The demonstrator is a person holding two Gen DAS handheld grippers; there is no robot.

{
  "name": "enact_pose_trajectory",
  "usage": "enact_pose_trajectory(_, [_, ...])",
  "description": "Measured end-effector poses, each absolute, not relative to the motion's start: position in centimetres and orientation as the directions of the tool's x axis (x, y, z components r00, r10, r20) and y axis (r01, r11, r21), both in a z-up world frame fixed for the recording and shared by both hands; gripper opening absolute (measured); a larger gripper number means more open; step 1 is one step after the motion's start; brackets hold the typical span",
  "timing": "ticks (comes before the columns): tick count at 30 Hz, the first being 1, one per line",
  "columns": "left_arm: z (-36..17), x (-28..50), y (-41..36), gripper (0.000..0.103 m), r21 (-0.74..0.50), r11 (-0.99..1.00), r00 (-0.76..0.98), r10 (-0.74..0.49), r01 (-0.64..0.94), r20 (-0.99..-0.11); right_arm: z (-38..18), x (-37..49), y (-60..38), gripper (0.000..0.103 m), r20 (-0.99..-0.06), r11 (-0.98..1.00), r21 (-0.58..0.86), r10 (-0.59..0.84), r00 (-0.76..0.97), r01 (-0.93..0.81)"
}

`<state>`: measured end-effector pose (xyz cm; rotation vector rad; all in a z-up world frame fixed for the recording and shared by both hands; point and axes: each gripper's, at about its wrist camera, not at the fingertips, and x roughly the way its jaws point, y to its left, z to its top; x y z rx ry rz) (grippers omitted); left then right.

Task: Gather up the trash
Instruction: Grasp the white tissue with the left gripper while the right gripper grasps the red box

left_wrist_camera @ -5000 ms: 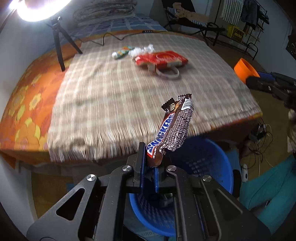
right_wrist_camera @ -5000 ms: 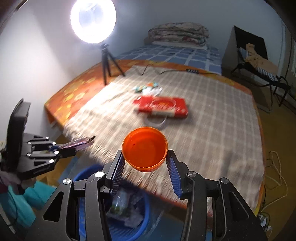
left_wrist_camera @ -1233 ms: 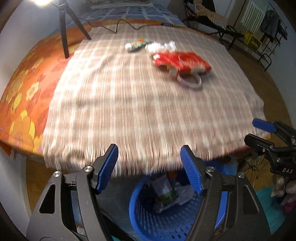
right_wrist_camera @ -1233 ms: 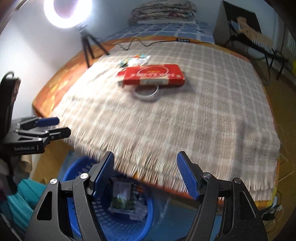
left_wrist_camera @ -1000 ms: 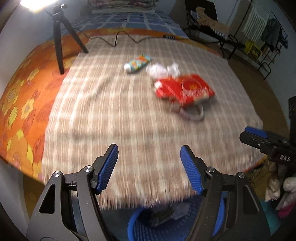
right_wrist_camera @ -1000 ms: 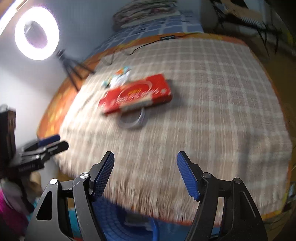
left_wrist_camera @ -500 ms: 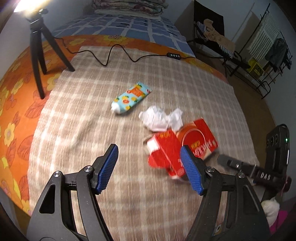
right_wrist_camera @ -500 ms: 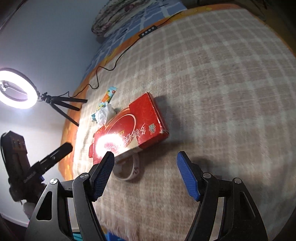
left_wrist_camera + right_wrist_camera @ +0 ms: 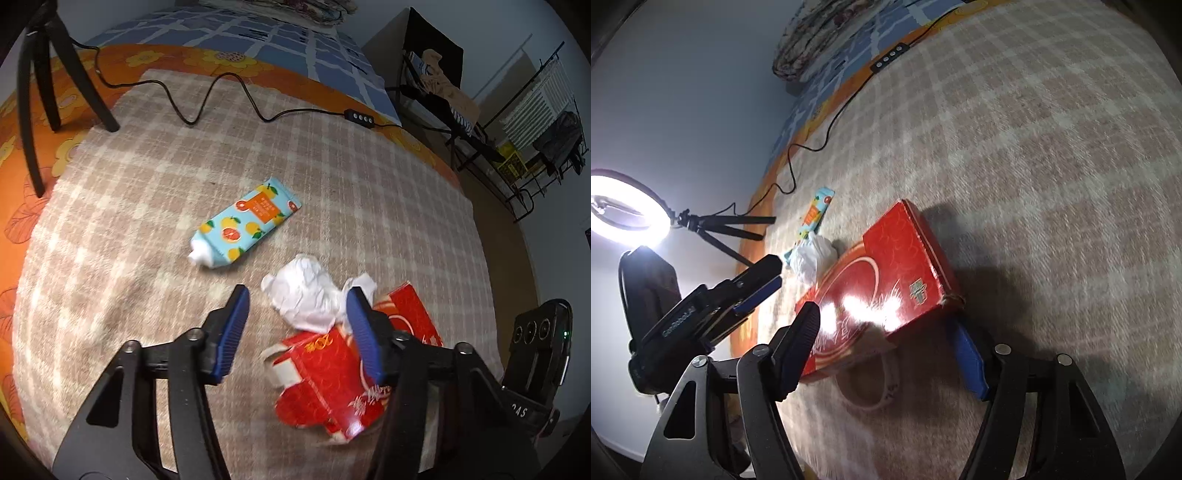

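In the left wrist view the left tongs [image 9: 295, 325] sit at the lower centre of the frame, their blue pads apart with nothing pressed between them; the jaws have just been closing in. A crumpled white tissue [image 9: 306, 295] lies between and just beyond the pad tips, at the centre of the frame, touching the far corner of a red carton [image 9: 332, 380] that fills the lower right, one end flap torn open. A pale blue tube printed with citrus fruit [image 9: 247, 229] lies apart from the tissue, up and to the left of it, cap end toward the lower left. All of these rest on a beige checked blanket [image 9: 147, 229] spread over the bed. A black cable [image 9: 229, 96] snakes across the top of the frame, and tripod legs [image 9: 40, 92] stand at the upper left. In the right wrist view the right tongs [image 9: 886, 350] are spread wide at the lower centre, straddling the near end of the red carton without clamping it. A pale ring-shaped band [image 9: 871, 391] lies on the blanket just below the carton. The left tongs show at the left edge of this view, and a lit ring lamp [image 9: 624, 206] glares at the far left.
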<state>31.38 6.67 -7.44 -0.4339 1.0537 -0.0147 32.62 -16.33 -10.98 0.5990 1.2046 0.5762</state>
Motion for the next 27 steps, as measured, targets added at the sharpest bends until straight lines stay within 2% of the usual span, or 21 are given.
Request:
enact_pose_trajectory(3, [-8.2, 32.2, 6.2, 0.051, -0.351, 0.915, 0.492, -0.218, -0.196, -0.843, -11.3, 33.1, -16.0, 0.05, -0.667, 0.7, 0.711, 0.703, 0.248, -0.072])
enact_pose_trajectory(4, [-8.5, 32.4, 6.1, 0.045, -0.354, 0.914, 0.485, -0.223, -0.196, -0.845, -11.6, 33.1, -15.9, 0.044, -0.666, 0.697, 0.713, 0.705, 0.243, -0.068])
enact_pose_trajectory(7, [-9.3, 32.7, 5.9, 0.025, -0.353, 0.915, 0.464, -0.229, -0.198, -0.855, -11.7, 33.3, -15.5, 0.04, -0.658, 0.688, 0.723, 0.713, 0.244, -0.061])
enact_pose_trajectory(9, [-9.6, 32.8, 6.0, 0.024, -0.351, 0.915, 0.467, -0.226, -0.2, -0.855, -11.4, 33.3, -15.4, 0.036, -0.645, 0.677, 0.733, 0.723, 0.247, -0.067])
enact_pose_trajectory(11, [-9.5, 32.8, 6.3, 0.012, -0.353, 0.914, 0.473, -0.225, -0.2, -0.852, -11.0, 33.4, -15.3, 0.031, -0.633, 0.668, 0.741, 0.73, 0.257, -0.075])
enact_pose_trajectory(14, [-9.3, 32.6, 6.9, 0.008, -0.353, 0.91, 0.487, -0.213, -0.216, -0.847, -9.7, 33.3, -15.2, 0.025, -0.609, 0.652, 0.752, 0.745, 0.273, -0.102])
enact_pose_trajectory(21, [-7.4, 31.4, 8.2, 0.007, -0.35, 0.907, 0.527, -0.185, -0.233, -0.83, -6.1, 32.3, -15.5, 0.016, -0.587, 0.654, 0.734, 0.746, 0.315, -0.184])
enact_pose_trajectory(27, [-4.9, 29.7, 8.8, 0.006, -0.338, 0.914, 0.561, -0.163, -0.223, -0.812, -3.2, 30.9, -15.9, 0.015, -0.586, 0.674, 0.697, 0.732, 0.347, -0.245])
